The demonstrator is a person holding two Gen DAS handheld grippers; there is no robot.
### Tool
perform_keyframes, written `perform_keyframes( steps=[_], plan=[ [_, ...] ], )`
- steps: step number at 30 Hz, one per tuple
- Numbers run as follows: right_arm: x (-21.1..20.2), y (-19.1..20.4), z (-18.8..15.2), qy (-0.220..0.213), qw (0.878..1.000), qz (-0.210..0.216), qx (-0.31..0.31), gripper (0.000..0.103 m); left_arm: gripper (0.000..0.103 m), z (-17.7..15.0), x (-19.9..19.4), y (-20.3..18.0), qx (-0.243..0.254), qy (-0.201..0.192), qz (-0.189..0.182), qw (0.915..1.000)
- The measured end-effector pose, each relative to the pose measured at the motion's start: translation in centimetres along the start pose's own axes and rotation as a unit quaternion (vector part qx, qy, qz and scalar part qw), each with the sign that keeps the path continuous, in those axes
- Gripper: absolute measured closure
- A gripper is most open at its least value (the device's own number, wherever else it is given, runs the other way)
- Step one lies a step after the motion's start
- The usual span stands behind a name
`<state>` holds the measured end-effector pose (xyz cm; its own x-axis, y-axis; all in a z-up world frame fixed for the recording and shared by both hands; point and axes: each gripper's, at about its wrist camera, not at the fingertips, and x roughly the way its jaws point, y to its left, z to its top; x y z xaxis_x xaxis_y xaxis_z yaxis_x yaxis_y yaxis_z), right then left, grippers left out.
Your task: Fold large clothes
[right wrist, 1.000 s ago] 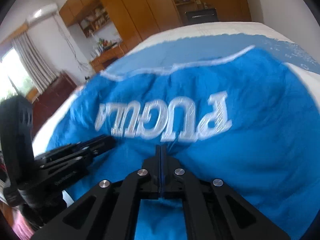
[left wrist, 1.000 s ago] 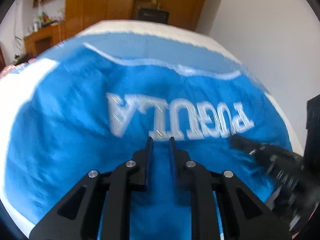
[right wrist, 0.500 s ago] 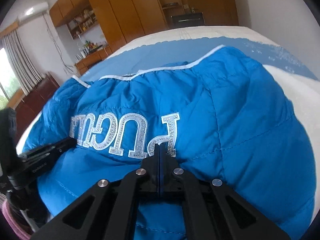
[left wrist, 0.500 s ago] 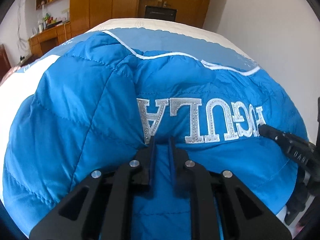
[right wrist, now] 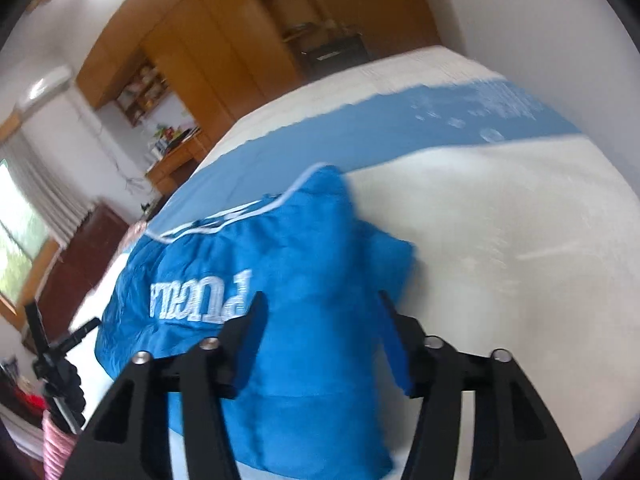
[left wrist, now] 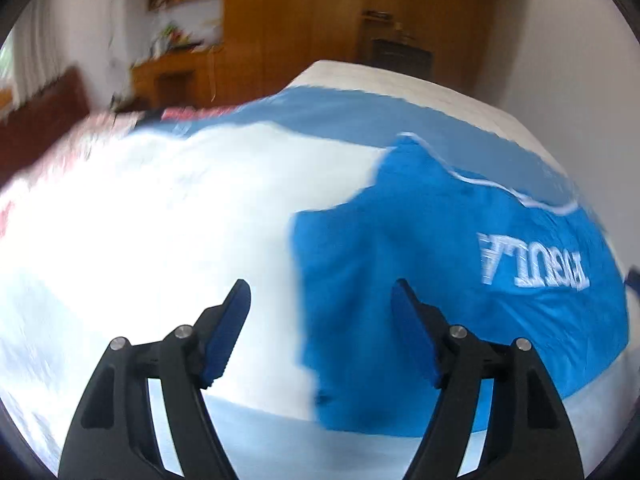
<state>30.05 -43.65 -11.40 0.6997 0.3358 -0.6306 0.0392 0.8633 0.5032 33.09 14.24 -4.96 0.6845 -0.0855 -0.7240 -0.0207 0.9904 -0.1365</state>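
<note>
Both frames smear on me. My left gripper [left wrist: 320,292] is opening over the white bedspread [left wrist: 160,220], nothing pinched; my right gripper [right wrist: 320,304] is opening above the blue jacket [right wrist: 304,264] (lettering hard to read), which lies bunched on the bed, its near edge hidden behind the fingers.

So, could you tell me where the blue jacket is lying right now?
The blue jacket lies on the bed, right of centre in the left wrist view, left of centre in the right, its far edge on the bedding's blue band.
</note>
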Motion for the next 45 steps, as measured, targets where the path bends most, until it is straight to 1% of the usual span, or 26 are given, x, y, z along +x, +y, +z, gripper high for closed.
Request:
perform_keyframes(
  steps=[2, 3, 5, 8, 10, 12, 15, 17, 19, 20, 21, 25, 28, 29, 30, 31, 32, 33, 34, 35, 36, 37, 38, 40, 41, 45],
  plan=[
    [0.4, -1.9, 0.5, 0.018, 0.999, 0.031, 0.029, 0.044, 0.031, 0.1, 0.4, 2.0, -0.033, 0.008, -0.021, 0.9992],
    [0.7, -2.3, 0.5, 0.026, 0.998, 0.042, 0.037, 0.042, 0.031, 0.1, 0.5, 2.6, -0.047, 0.009, -0.041, 0.998],
    [1.7, -3.1, 0.5, 0.045, 0.995, 0.07, 0.055, 0.04, 0.03, 0.1, 0.8, 3.0, -0.058, 0.012, -0.073, 0.9956],
    [3.0, -3.9, 0.4, 0.065, 0.992, 0.088, 0.067, 0.037, 0.027, 0.0, 1.1, 3.4, -0.065, 0.01, -0.104, 0.9924],
    [4.0, -4.2, 0.2, 0.08, 0.989, 0.103, 0.072, 0.035, 0.026, 0.0, 1.8, 2.8, -0.065, 0.018, -0.115, 0.9911],
    [4.8, -4.3, 0.2, 0.091, 0.986, 0.119, 0.076, 0.034, 0.026, 0.0, 2.5, 2.4, -0.058, 0.026, -0.115, 0.9913],
    [5.8, -4.6, 0.2, 0.102, 0.984, 0.123, 0.083, 0.032, 0.026, 0.3, 3.7, 2.0, -0.058, 0.032, -0.127, 0.9896],
    [6.3, -5.1, 0.3, 0.106, 0.982, 0.131, 0.088, 0.032, 0.026, 0.3, 4.4, 2.1, -0.064, 0.038, -0.145, 0.9866],
    [6.6, -5.2, 0.5, 0.108, 0.98, 0.141, 0.09, 0.031, 0.026, 0.3, 5.0, 2.1, -0.076, 0.045, -0.179, 0.9798],
    [6.8, -5.3, 0.6, 0.109, 0.979, 0.143, 0.091, 0.031, 0.025, 0.3, 5.5, 1.9, -0.079, 0.051, -0.202, 0.9748],
    [7.0, -5.3, 0.7, 0.111, 0.979, 0.145, 0.091, 0.031, 0.023, 0.2, 5.8, 1.6, -0.078, 0.057, -0.211, 0.9728],
    [8.4, -4.6, 1.3, 0.121, 0.978, 0.15, 0.082, 0.029, 0.018, 0.0, 7.3, -0.5, -0.041, 0.079, -0.196, 0.9765],
    [8.9, -3.7, 1.4, 0.124, 0.98, 0.145, 0.064, 0.027, 0.014, 0.1, 8.3, -1.0, -0.038, 0.097, -0.201, 0.9741],
    [9.1, -3.5, 1.5, 0.124, 0.98, 0.143, 0.06, 0.027, 0.015, 0.2, 8.6, -1.0, -0.041, 0.104, -0.201, 0.9731],
    [9.2, -3.3, 1.5, 0.124, 0.98, 0.142, 0.058, 0.028, 0.016, 0.2, 8.7, -0.9, -0.044, 0.106, -0.202, 0.9727],
    [9.4, -3.0, 1.5, 0.124, 0.981, 0.137, 0.054, 0.032, 0.019, 0.2, 8.7, -1.0, -0.045, 0.105, -0.202, 0.9726],
    [9.5, -2.9, 1.5, 0.125, 0.982, 0.134, 0.053, 0.038, 0.026, 0.1, 8.6, -1.2, -0.045, 0.103, -0.201, 0.9731],
    [9.7, -2.9, 1.5, 0.129, 0.981, 0.137, 0.053, 0.049, 0.03, 0.0, 8.3, -1.3, -0.044, 0.099, -0.201, 0.9736],
    [9.8, -3.0, 1.4, 0.132, 0.979, 0.145, 0.057, 0.057, 0.037, 0.0, 8.1, -1.5, -0.043, 0.097, -0.2, 0.9739],
    [9.7, -3.1, 1.4, 0.133, 0.978, 0.151, 0.063, 0.06, 0.045, 0.0, 7.8, -1.7, -0.043, 0.094, -0.2, 0.9742],
    [9.7, -3.2, 1.3, 0.133, 0.977, 0.155, 0.067, 0.067, 0.048, 0.0, 7.3, -1.7, -0.045, 0.091, -0.203, 0.9739],
    [9.5, -3.2, 1.2, 0.133, 0.976, 0.159, 0.07, 0.072, 0.055, 0.0, 7.1, -1.8, -0.048, 0.089, -0.205, 0.9736],
    [9.3, -3.1, 1.3, 0.132, 0.975, 0.162, 0.071, 0.074, 0.061, 0.1, 6.7, -1.8, -0.052, 0.085, -0.208, 0.973],
    [8.7, -2.6, 1.5, 0.128, 0.977, 0.159, 0.067, 0.08, 0.068, 0.2, 5.9, -1.9, -0.06, 0.079, -0.213, 0.9721],
    [8.3, -2.3, 1.6, 0.123, 0.978, 0.158, 0.064, 0.081, 0.072, 0.2, 5.5, -2.0, -0.063, 0.073, -0.215, 0.9717],
    [6.4, -1.1, 2.2, 0.103, 0.979, 0.167, 0.05, 0.085, 0.079, 0.4, 3.3, -2.8, -0.051, 0.047, -0.207, 0.9759]
  ],
)
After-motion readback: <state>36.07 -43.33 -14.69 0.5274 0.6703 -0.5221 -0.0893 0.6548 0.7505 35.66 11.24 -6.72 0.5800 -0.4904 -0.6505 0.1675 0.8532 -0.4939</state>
